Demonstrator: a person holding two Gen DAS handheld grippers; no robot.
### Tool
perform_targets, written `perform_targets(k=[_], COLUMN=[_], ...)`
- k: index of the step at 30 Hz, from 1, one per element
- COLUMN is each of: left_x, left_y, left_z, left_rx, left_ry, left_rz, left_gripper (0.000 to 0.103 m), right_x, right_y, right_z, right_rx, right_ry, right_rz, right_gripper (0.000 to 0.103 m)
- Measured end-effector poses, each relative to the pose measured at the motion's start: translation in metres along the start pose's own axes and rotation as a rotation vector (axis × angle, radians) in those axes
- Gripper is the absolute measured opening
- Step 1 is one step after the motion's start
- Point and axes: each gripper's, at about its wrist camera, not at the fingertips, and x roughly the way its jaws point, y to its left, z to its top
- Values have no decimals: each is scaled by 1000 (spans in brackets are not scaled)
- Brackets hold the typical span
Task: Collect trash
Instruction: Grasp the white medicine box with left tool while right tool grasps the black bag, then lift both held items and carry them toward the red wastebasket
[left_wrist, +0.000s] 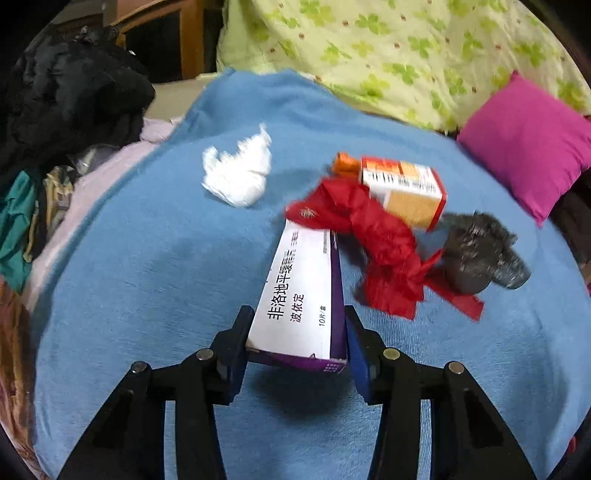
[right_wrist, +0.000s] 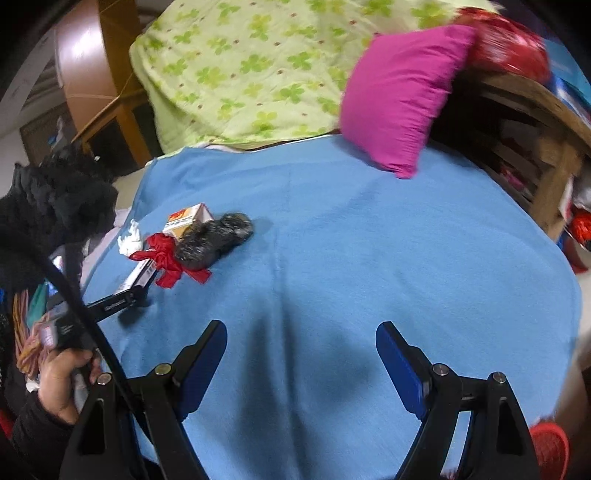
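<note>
Trash mostly uncollected: left tool (left_wrist: 297, 332) clamps white-and-purple cardboard medicine box (left_wrist: 301, 291); crumpled white tissue (left_wrist: 238, 175), red wrapper (left_wrist: 373, 236) ahead; right tool (right_wrist: 301, 354) wide open, empty.

White-purple medicine box (left_wrist: 301, 295), far end under crumpled red wrapper (left_wrist: 380, 243)

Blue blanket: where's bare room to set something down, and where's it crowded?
Free: the wide stretch of blue blanket ahead of the open right gripper, bordered by the magenta pillow and the black bag. Crowded: around the left gripper, which clamps the white-purple box, with red wrapper, orange box and tissue close by.
</note>
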Motion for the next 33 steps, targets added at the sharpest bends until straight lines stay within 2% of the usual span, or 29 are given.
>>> perform_targets(k=[6, 10, 16, 18, 21, 22, 23, 27, 33], left_x=[-26, -24, -2, 2, 1, 3, 3, -1, -14], left_y=[26, 44, 44, 46, 45, 45, 46, 45, 40], left_z=[-5, -10, -12, -12, -10, -11, -10, -8, -10], left_rx=[-52, -105, -127, -144, -143, -143, -145, -148, -133], left_ry=[-60, -33, 44, 54, 43, 50, 50, 30, -20], left_rz=[-15, 0, 43, 32, -4, -29, -35, -70, -53], left_gripper=[48, 48, 52, 56, 54, 48, 48, 47, 47], right_x=[62, 106, 160, 178, 197, 201, 203, 185, 134], right_y=[53, 82, 114, 123, 122, 120, 117, 106, 85], right_z=[39, 61, 78, 81, 78, 76, 74, 70, 57], right_rx=[-58, -39, -43, -72, -78, -80, -82, -106, -143], right_ry=[13, 25, 66, 96, 146, 160, 175, 158, 101], right_rz=[68, 74, 17, -17, -44, -53, -59, -50, -54], right_gripper=[85, 85, 85, 85, 82, 57, 44, 44, 44])
